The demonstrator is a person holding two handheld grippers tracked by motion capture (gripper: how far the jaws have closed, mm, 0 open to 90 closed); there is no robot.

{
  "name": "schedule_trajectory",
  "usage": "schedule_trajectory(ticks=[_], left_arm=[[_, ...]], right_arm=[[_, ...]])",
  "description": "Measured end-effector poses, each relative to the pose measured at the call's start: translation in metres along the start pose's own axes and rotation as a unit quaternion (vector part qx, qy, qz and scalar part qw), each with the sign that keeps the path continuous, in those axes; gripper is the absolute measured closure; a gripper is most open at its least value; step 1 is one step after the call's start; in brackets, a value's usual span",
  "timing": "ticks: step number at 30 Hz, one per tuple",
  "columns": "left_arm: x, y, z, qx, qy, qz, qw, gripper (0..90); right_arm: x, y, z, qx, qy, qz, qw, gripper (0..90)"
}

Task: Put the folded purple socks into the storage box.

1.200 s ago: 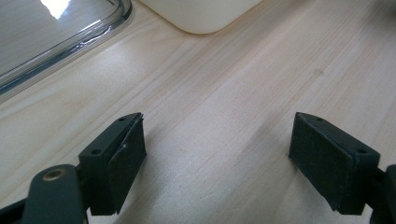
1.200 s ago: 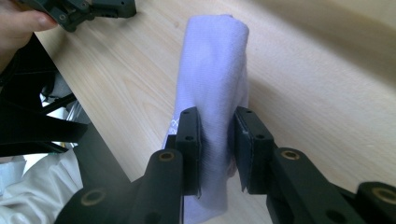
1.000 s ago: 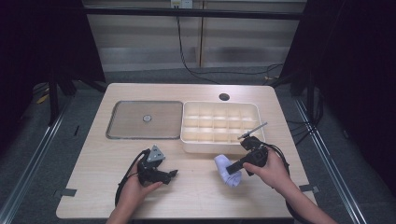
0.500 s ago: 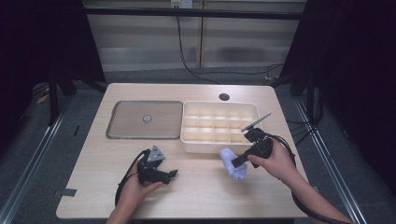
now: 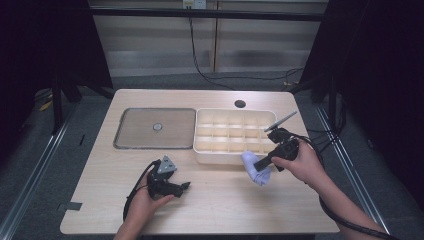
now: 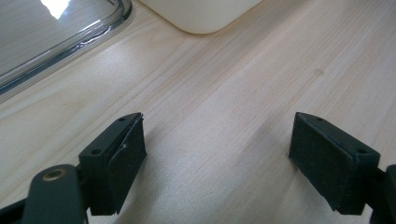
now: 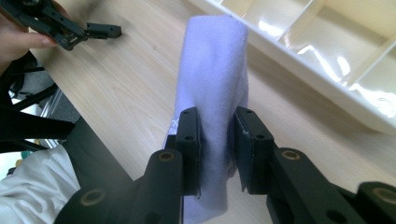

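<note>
A rolled pale lilac cloth (image 5: 256, 172) hangs just off the table in front of the white compartment tray (image 5: 220, 157). My right gripper (image 5: 258, 164) is shut on it. In the right gripper view the two black pads pinch the lower part of the cloth (image 7: 215, 65), and the roll sticks out past the right gripper (image 7: 217, 122), with the tray (image 7: 299, 63) close on the right. My left gripper (image 5: 183, 186) rests on the wood near the front left. In its own view the left gripper (image 6: 217, 149) stands open over bare wood.
A flat clear lid (image 5: 135, 131) with a small centre knob lies left of the tray. A round hole (image 5: 240, 103) sits in the table's far edge. The tray's rounded corner (image 6: 201, 16) and the lid's rim (image 6: 70, 42) lie ahead of the left gripper.
My right gripper has lifted the lilac cloth off the table and carried it a little toward the tray's front wall. The left gripper has stayed put.
</note>
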State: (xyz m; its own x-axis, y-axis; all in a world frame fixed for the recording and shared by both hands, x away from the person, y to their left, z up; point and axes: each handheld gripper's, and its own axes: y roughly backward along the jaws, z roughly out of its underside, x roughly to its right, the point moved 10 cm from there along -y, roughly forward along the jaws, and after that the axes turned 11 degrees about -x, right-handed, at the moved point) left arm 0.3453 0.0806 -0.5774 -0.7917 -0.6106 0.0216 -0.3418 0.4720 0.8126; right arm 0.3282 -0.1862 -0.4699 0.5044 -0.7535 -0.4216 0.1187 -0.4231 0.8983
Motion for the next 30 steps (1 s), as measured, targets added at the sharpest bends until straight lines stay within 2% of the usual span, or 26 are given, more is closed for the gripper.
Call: schedule_trajectory(ticks=[10,22,30], left_arm=[[0.0,0.0,0.0,0.0,0.0,0.0,1.0,18.0],[0.0,0.0,0.0,0.0,0.0,0.0,1.0,18.0],[0.0,0.0,0.0,0.0,0.0,0.0,1.0,18.0]], right_arm=[[0.008,0.014,-0.003,-0.005,-0.006,0.013,0.9999,72.9],[0.018,0.028,-0.011,0.008,-0.021,0.018,0.9996,72.9],[0.026,0.042,-0.015,0.015,-0.029,0.032,0.999,72.7]])
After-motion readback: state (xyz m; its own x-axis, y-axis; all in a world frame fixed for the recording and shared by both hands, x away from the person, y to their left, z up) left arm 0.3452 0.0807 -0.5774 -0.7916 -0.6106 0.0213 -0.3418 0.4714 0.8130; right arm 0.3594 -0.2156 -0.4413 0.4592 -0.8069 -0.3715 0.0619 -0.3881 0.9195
